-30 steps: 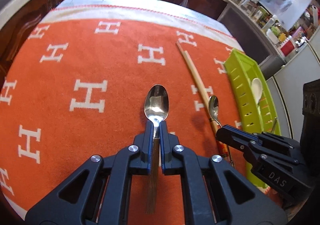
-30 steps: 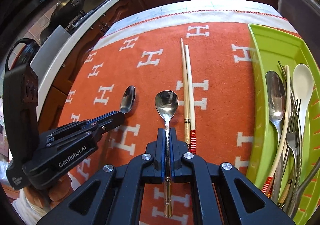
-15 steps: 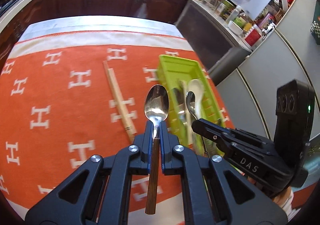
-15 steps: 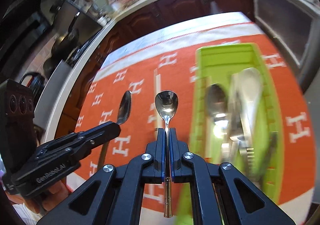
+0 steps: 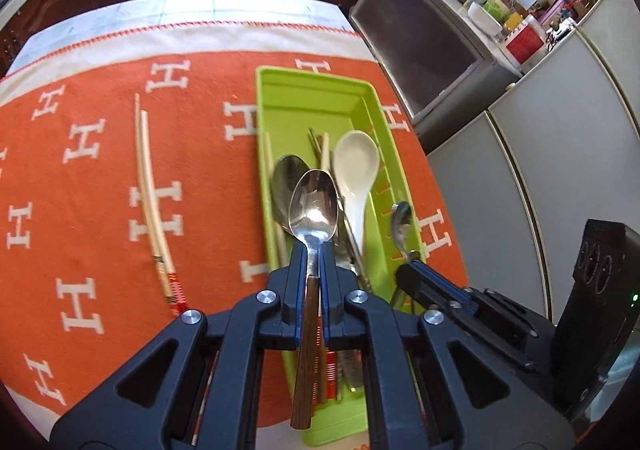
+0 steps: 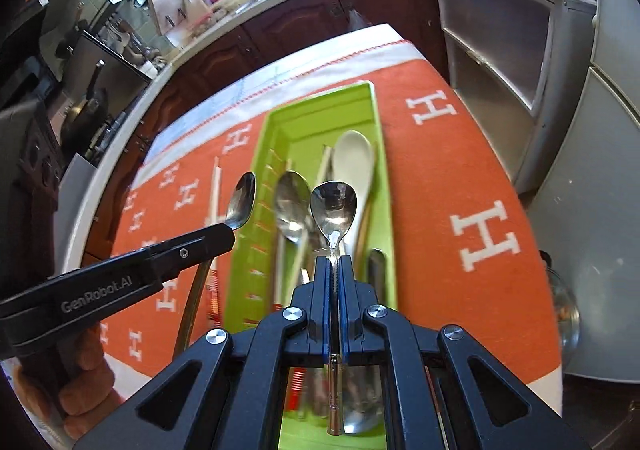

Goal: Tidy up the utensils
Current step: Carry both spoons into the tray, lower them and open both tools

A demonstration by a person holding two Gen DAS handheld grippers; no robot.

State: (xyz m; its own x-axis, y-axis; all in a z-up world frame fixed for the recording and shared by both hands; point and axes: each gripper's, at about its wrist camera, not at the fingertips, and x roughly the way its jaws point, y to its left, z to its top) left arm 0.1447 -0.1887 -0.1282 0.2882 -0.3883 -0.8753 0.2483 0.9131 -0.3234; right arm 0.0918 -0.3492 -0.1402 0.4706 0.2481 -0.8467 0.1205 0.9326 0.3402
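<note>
My left gripper (image 5: pixel 311 250) is shut on the neck of a brown-handled steel spoon (image 5: pixel 314 206). It hangs over the utensils in the green tray (image 5: pixel 312 106). My right gripper (image 6: pixel 335 262) is shut on a slim all-metal spoon (image 6: pixel 334 210), also above the tray (image 6: pixel 320 110). The tray holds a white ceramic spoon (image 5: pixel 356 166), a large steel spoon (image 6: pixel 292 210), forks and chopsticks. In the right wrist view the left gripper (image 6: pixel 230 234) and its spoon (image 6: pixel 241 202) sit by the tray's left rim. The right gripper (image 5: pixel 408 266) shows at the tray's right rim.
A pair of chopsticks (image 5: pixel 150 186) lies on the orange cloth (image 5: pixel 80 210) with white H letters, left of the tray. Grey cabinets (image 5: pixel 520 170) stand close on the right. A glass object (image 6: pixel 564 314) sits past the table's right edge. A hand (image 6: pixel 80 370) holds the left gripper.
Both grippers have carried their spoons to the right, from over the open cloth to above the green tray. The loose chopsticks now lie off to the left.
</note>
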